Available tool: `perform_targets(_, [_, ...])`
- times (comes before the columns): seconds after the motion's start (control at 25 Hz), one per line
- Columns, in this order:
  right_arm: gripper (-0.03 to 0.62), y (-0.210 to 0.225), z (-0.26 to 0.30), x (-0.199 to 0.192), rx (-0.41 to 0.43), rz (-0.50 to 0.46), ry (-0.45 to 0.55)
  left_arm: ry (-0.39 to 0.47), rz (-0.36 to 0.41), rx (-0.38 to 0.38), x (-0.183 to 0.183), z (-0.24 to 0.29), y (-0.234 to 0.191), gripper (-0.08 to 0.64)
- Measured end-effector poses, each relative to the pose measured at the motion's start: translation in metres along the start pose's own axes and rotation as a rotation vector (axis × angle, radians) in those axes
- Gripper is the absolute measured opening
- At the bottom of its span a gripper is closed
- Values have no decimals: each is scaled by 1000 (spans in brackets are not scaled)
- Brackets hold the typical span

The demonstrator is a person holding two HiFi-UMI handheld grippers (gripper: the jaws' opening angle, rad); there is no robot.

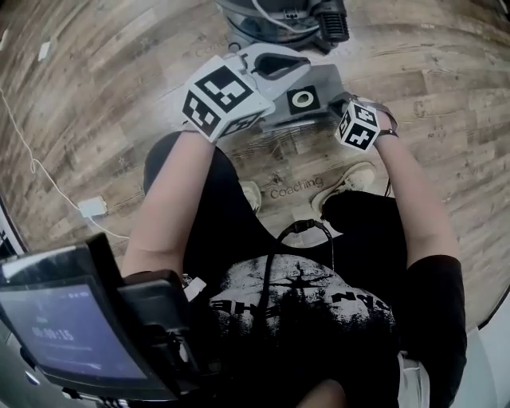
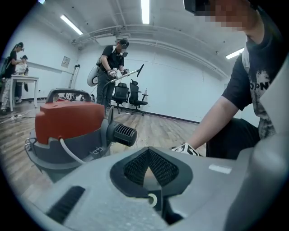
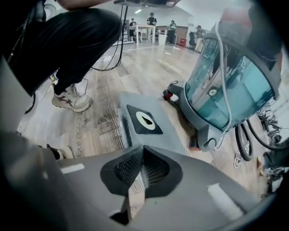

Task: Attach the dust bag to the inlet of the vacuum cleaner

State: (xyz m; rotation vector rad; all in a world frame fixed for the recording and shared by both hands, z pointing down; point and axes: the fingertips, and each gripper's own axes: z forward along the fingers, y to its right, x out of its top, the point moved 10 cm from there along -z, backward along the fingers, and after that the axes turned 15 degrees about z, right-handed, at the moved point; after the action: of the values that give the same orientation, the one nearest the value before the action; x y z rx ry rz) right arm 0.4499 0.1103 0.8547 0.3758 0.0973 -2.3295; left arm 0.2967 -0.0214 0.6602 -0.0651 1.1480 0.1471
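Note:
The grey dust bag (image 3: pixel 151 128) lies flat on the wood floor, its black collar with a white-ringed hole (image 3: pixel 144 121) facing up. In the head view the dust bag (image 1: pixel 315 84) sits between my two grippers, just in front of the vacuum cleaner (image 1: pixel 279 20). The vacuum has a red top (image 2: pixel 67 119), a clear blue tank (image 3: pixel 230 85) and a black ribbed inlet (image 2: pixel 124 134). My left gripper (image 2: pixel 149 158) is shut and empty and points toward the inlet. My right gripper (image 3: pixel 142 155) hangs above the bag, shut with nothing in it.
My shoes (image 1: pixel 343 183) stand close behind the bag. A white cable and adapter (image 1: pixel 92 207) lie on the floor at the left. A black hose (image 3: pixel 244 144) curls beside the vacuum. People, a table and office chairs (image 2: pixel 128 94) stand far off.

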Motion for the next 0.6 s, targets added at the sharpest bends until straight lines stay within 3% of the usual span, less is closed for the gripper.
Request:
perform_targets(0.24, [5,26,-45,5,91,28,11,-114,18,-69,-18,16,3,2])
perform_targets(0.32, [5,35,-63,9,119,42,13,-151,25,-104,-24,19,7,82])
perform_targets(0.6, [5,65,-129,31,204,213,122,-314,162,-216,-33,42,27,165])
